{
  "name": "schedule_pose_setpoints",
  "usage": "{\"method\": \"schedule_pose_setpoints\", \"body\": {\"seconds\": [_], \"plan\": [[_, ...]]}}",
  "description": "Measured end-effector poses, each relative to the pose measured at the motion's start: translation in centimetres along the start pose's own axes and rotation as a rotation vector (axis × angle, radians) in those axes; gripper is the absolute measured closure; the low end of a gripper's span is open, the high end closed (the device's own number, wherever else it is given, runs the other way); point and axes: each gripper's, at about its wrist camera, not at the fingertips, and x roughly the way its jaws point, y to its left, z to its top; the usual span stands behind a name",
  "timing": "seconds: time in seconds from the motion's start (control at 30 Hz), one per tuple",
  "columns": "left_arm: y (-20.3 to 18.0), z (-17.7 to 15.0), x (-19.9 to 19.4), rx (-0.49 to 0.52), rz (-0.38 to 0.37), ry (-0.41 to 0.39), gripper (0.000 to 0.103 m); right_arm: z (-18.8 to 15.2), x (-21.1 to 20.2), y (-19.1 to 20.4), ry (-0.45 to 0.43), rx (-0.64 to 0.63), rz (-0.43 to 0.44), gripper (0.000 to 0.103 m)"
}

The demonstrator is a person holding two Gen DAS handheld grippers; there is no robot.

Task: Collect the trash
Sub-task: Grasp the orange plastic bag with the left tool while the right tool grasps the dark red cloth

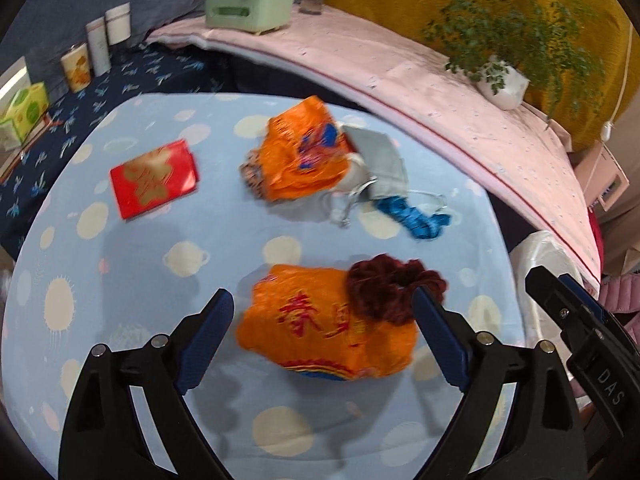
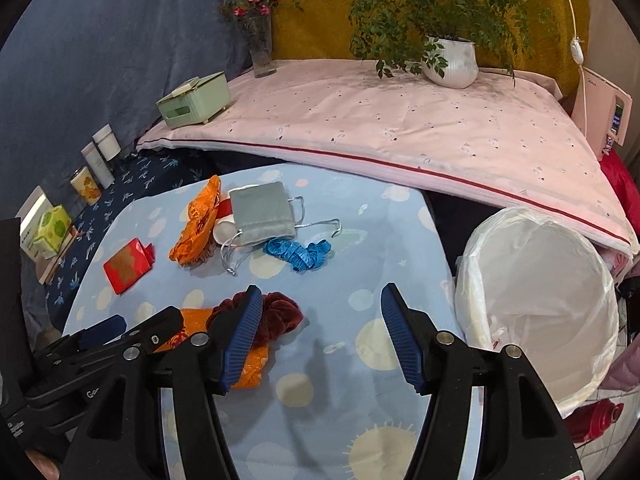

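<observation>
The left gripper (image 1: 322,336) is spread wide, its blue-padded jaws on either side of an orange wrapper (image 1: 326,330) lying on the tabletop (image 1: 120,280); whether the pads touch it cannot be told. A dark red scrunchie (image 1: 390,290) lies against the wrapper's far right corner, right by the right jaw. In the right wrist view the right gripper's left finger hides much of this wrapper.

The right gripper (image 2: 322,326) also stands wide open, holding nothing, hovering over bare blue cloth just right of the scrunchie. The left gripper's body crosses its lower left corner, so the two tools sit close side by side, both angled down at the tabletop.

Farther ahead lie a second orange wrapper (image 2: 198,222), a grey drawstring pouch (image 2: 262,214) and a blue ribbon (image 2: 298,254); something white is half hidden under the pouch. A red packet (image 2: 128,265) lies ahead to the left. To the right gripper's right, beside the tabletop, stands a white-lined trash bin (image 2: 540,300), its lower rim cut off.

Beyond is a pink-covered bed (image 2: 400,120) carrying a potted plant (image 2: 450,60) and a green box (image 2: 194,100).
</observation>
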Motion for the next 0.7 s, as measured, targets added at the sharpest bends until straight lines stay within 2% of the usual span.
{"method": "schedule_pose_setpoints", "body": {"seconds": [0.2,0.43,0.57,0.63,0.7], "plan": [[2.5,-1.0,2.3,-0.041,0.009,0.062,0.017,-0.6,3.2,1.1,0.057,0.002,0.009,0.043],[3.6,-1.9,4.6,-0.073,-0.037,0.139,0.017,-1.2,6.5,2.2,0.109,0.004,0.016,0.043],[3.7,-2.3,5.5,-0.074,-0.061,0.17,0.024,-1.6,8.2,2.5,0.145,0.005,0.028,0.043],[3.6,-2.3,5.5,-0.064,-0.058,0.165,0.024,-1.9,8.9,2.6,0.163,0.006,0.035,0.047],[3.4,-2.3,5.5,-0.044,-0.049,0.161,0.028,-2.1,9.4,2.7,0.179,0.009,0.054,0.058]]}}
